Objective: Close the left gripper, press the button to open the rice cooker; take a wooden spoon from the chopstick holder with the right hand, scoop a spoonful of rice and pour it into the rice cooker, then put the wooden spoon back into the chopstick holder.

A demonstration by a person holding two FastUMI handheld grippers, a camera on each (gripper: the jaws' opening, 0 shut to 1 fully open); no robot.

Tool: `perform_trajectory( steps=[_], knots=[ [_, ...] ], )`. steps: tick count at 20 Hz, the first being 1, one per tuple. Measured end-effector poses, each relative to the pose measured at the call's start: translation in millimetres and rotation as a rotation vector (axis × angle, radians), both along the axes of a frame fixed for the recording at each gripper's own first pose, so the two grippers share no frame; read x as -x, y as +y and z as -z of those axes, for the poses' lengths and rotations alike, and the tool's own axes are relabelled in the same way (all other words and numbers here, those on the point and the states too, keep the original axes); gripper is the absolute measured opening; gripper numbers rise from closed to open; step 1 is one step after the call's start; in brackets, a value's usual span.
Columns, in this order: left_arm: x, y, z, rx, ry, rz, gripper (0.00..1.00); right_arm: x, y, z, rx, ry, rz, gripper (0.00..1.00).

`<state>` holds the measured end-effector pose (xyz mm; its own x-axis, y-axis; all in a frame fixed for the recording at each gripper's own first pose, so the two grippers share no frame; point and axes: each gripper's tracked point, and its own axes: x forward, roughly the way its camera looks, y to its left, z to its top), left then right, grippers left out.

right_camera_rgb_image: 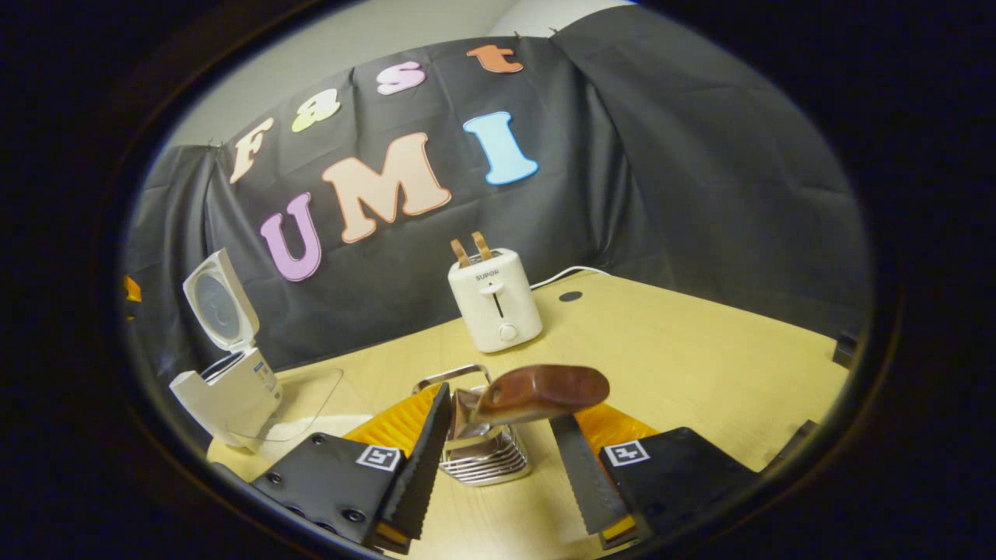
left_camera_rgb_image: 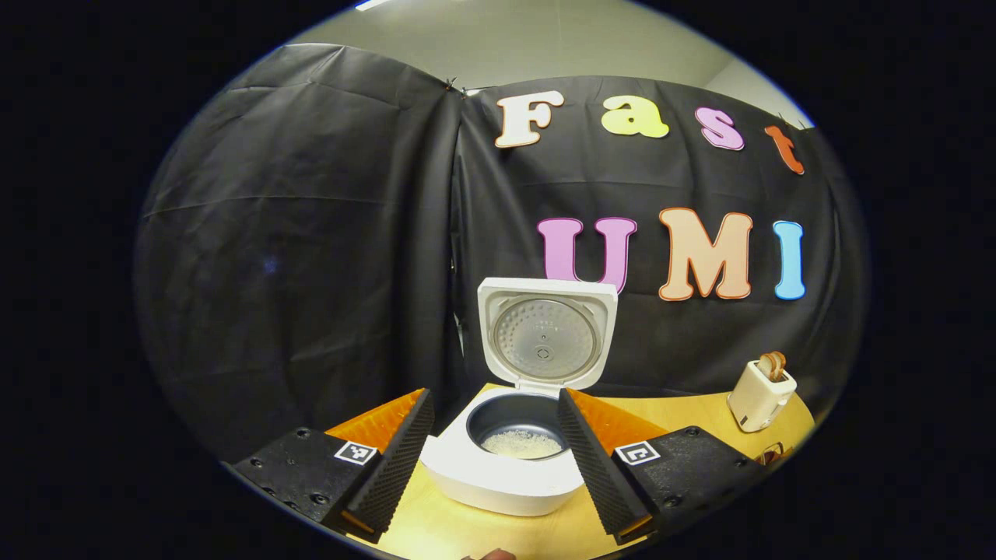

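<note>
Wooden spoon [right_camera_rgb_image: 541, 393] between right tool [right_camera_rgb_image: 498, 451] fingers

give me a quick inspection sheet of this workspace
surface: wooden table, bare where seen
job's things: cooker lid up, rice in the pot; spoon standing in the holder
clutter: toaster with bread in its slots; clear tub beside the cooker
grippers: left gripper jaws open before the cooker; right gripper jaws open around the holder, spoon not pinched
cables: white cord behind the toaster
surroundings: black cloth wall

Black ridged fingers [left_camera_rgb_image: 393, 459], orange-backed, square coded tags [left_camera_rgb_image: 355, 453], black screwed mounts [left_camera_rgb_image: 299, 467].
</note>
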<state>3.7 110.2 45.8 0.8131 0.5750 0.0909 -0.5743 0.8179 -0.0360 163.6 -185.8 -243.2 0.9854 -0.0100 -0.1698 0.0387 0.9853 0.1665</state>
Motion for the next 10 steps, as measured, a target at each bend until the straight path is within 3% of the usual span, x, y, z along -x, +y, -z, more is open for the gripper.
perform_trajectory(
  steps=[4, 8, 10],
  knots=[
    [-0.8, -6.1, 2.7, 0.0, 0.006, -0.013, 0.95, -16.7, 1.7, -3.1, -0.036, -0.013, -0.013, 0.36],
    [-5.8, -15.4, 4.2, 0.003, 0.0, -0.01, 0.94, -34.6, -1.3, -9.7, -0.029, -0.026, -0.022, 0.36],
    [-3.2, -17.8, 2.4, 0.0, -0.004, -0.011, 0.94, -42.6, 5.6, -12.6, -0.036, -0.013, -0.039, 0.31]
  ],
)
